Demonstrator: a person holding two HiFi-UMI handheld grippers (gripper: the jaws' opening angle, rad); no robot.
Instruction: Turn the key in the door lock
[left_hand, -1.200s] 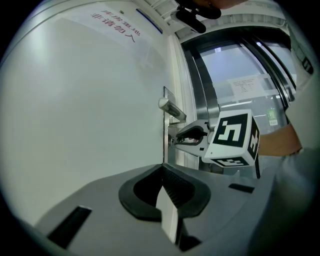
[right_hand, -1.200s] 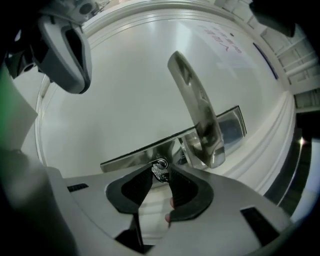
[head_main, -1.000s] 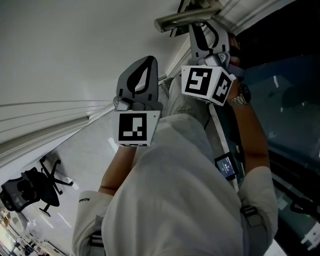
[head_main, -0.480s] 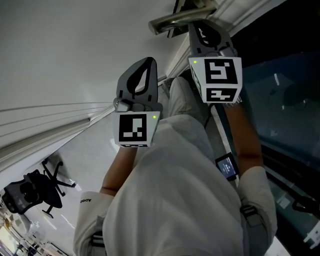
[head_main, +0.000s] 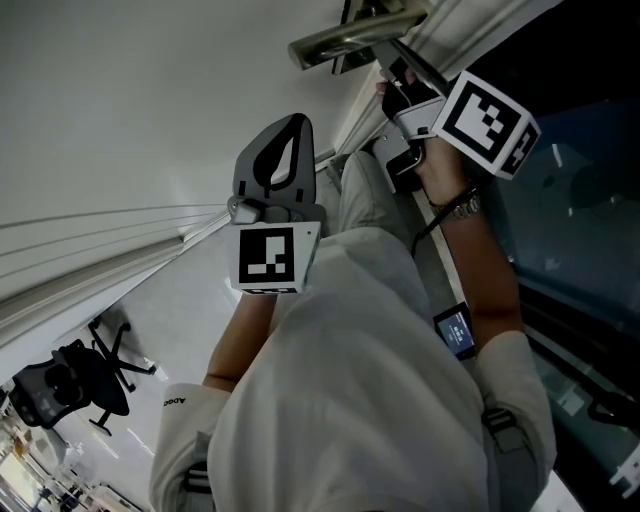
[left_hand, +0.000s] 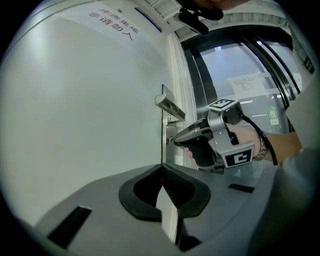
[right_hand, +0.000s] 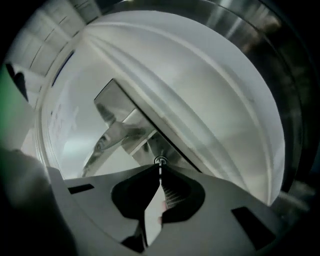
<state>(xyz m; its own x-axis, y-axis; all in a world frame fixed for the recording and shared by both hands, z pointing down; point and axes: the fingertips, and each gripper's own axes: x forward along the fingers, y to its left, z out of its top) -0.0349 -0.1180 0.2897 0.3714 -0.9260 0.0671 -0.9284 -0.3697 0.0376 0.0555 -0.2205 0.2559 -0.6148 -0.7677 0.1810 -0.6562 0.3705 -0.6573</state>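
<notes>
Two grippers are up at the door (left_hand: 90, 110), and only my right one is on the job. The right gripper (left_hand: 175, 141) has its tips at the lock (right_hand: 160, 161), just under the lever handle (left_hand: 169, 106) at the door's edge. Its jaws have just been closing and pinch the key (right_hand: 160, 170), a thin blade that stands edge-on between the tips and runs into the lock. From the head view I see this gripper rolled over. Its marker cube (head_main: 487, 118) sticks out to the right, above the watch (head_main: 460, 207) on the wrist.

My left gripper (head_main: 293, 125) hangs level, well apart from the lock. It faces the plain white door panel to the left of the handle. Its jaws are together, with nothing between them.

Dark glass (head_main: 580, 180) fills the head view to the right of the door. An office chair (head_main: 80, 385) stands on the floor at lower left.
</notes>
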